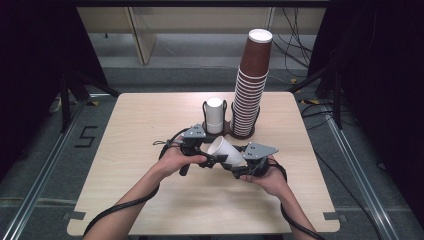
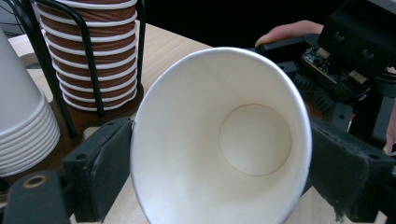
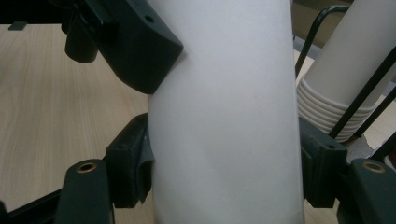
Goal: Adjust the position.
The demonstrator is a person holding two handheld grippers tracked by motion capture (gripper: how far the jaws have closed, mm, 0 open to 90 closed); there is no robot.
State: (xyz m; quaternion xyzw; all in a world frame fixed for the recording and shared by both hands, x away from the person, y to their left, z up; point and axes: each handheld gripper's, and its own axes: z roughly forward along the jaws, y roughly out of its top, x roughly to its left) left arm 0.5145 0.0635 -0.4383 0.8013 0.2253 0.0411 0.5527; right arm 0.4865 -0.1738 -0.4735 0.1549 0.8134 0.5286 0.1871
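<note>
There are 2 grippers, the left gripper (image 1: pixel 202 161) and the right gripper (image 1: pixel 239 167), each in 1 of 2 hands, and 1 loose white paper cup (image 1: pixel 223 149) between them. The table (image 1: pixel 150 125) carries 1 wire cup holder (image 1: pixel 226 131) with 2 stacks: 1 stack of white cups (image 1: pixel 214 115) and 1 taller stack of brown cups (image 1: pixel 251 82). The cups in the brown stack are too many and too tightly nested to count reliably.

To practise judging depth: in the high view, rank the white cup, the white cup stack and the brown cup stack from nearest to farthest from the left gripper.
1. white cup, at the left gripper
2. white cup stack, behind
3. brown cup stack, behind, rightward
</note>
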